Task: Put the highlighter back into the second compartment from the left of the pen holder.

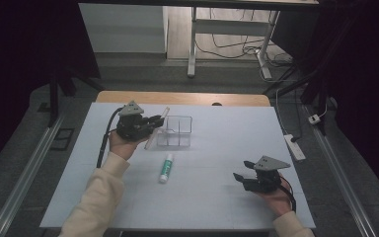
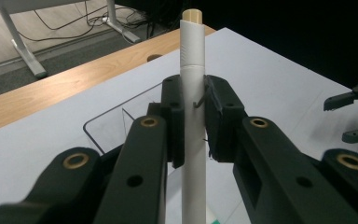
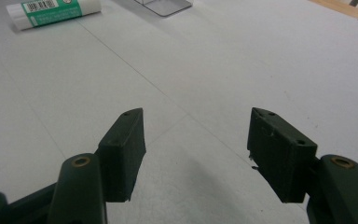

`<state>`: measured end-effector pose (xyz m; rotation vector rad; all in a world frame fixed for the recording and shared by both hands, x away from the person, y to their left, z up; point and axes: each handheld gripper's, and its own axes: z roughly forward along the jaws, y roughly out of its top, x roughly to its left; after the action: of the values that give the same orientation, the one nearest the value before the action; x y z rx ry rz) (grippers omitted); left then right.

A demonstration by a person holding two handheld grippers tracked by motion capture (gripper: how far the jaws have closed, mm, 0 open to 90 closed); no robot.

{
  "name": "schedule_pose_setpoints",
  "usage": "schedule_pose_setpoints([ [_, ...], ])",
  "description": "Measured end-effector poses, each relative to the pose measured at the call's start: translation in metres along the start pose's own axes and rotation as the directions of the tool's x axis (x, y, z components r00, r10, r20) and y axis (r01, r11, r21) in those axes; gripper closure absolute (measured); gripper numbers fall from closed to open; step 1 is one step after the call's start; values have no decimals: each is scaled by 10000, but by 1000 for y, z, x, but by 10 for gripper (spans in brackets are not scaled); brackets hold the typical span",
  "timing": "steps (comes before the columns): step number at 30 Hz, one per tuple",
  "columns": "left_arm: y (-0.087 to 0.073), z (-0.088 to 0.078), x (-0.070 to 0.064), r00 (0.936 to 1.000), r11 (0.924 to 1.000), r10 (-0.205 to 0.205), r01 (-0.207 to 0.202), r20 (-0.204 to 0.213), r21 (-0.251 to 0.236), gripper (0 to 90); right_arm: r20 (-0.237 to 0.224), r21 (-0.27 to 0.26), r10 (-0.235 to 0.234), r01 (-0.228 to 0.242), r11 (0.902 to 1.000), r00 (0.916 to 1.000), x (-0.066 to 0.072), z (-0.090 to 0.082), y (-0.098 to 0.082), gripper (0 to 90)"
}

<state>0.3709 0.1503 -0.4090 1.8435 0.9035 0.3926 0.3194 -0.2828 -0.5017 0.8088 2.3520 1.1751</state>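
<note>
- The slim white tube with a tan cap (image 2: pixel 192 93) is pinched at mid-length between the black pads of the left tongs (image 2: pixel 193 116). In the left gripper view its long axis runs straight up the frame, tan cap at the far end, pointing away from the hand.
- In the high view the same tube (image 1: pixel 159 126) lies slanted, its capped end up toward the far right, its lower end toward the person, held above the surface.
- It hangs just beside the left wall of the clear plastic two-compartment box (image 1: pixel 175 131); whether it touches the box I cannot tell.
- A green-and-white labelled stick (image 1: pixel 166 167) lies flat on the white surface (image 1: pixel 227 148), nearer the person than the box, its long axis running roughly near-to-far.
- The right tongs (image 3: pixel 196 140) stand spread with nothing between them, low over the surface, well apart from the box, at the right in the high view (image 1: pixel 246 174).
</note>
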Motion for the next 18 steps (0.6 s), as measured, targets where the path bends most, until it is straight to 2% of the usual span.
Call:
schedule_pose_setpoints([
  [8,6,10,4,9997,9998,-193,193,124,-12,782,12,39,-45,45,10000,10000,0,0,0,366],
  [18,15,22,2,10000,10000,-26,26,6,53,782,41,63,-46,46,10000,10000,0,1,0,366],
])
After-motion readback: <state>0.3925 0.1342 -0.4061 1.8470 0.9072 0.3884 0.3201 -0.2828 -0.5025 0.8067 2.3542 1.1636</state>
